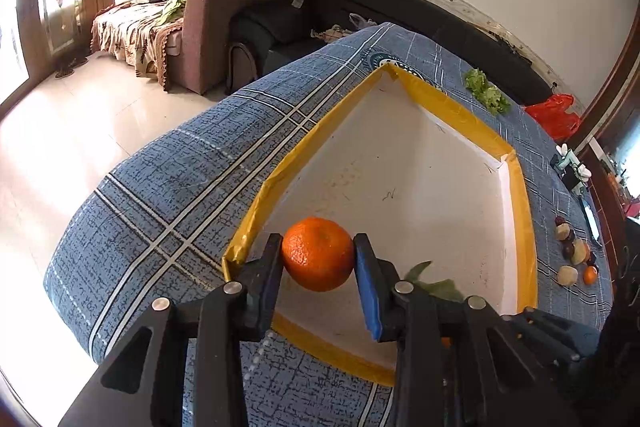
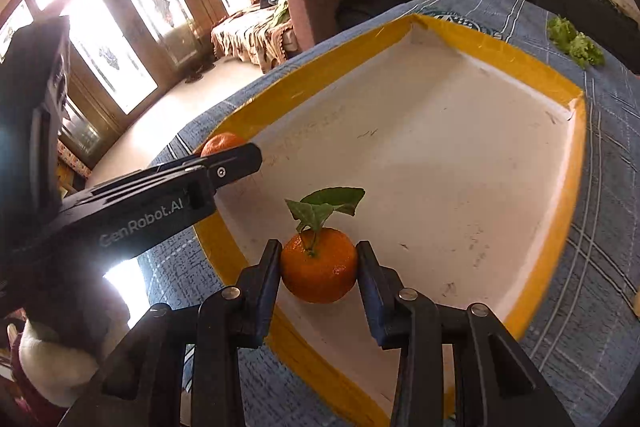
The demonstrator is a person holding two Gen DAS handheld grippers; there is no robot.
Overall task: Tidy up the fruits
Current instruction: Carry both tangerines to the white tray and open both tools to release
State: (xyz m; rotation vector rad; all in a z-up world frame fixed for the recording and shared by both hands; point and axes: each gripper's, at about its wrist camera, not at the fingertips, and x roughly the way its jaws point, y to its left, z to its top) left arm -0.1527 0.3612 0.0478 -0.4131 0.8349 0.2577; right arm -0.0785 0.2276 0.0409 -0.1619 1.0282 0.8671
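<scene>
My left gripper [image 1: 318,257] is shut on a plain orange [image 1: 318,254] and holds it over the near left corner of a white tray with a yellow rim [image 1: 288,163]. My right gripper [image 2: 319,265] is shut on an orange with a stem and green leaves [image 2: 319,269], over the near part of the same tray [image 2: 440,163]. In the right wrist view the left gripper's arm [image 2: 160,203] reaches in from the left with its orange [image 2: 220,143] partly hidden behind a finger. The leaves also show in the left wrist view [image 1: 434,285].
The tray lies on a blue plaid tablecloth [image 1: 160,211]. Several small fruits, brownish, dark and one orange [image 1: 576,253], lie in a row at the right. A lettuce piece [image 1: 486,91] and a red bag [image 1: 554,115] are at the far side. Sofas stand beyond the table.
</scene>
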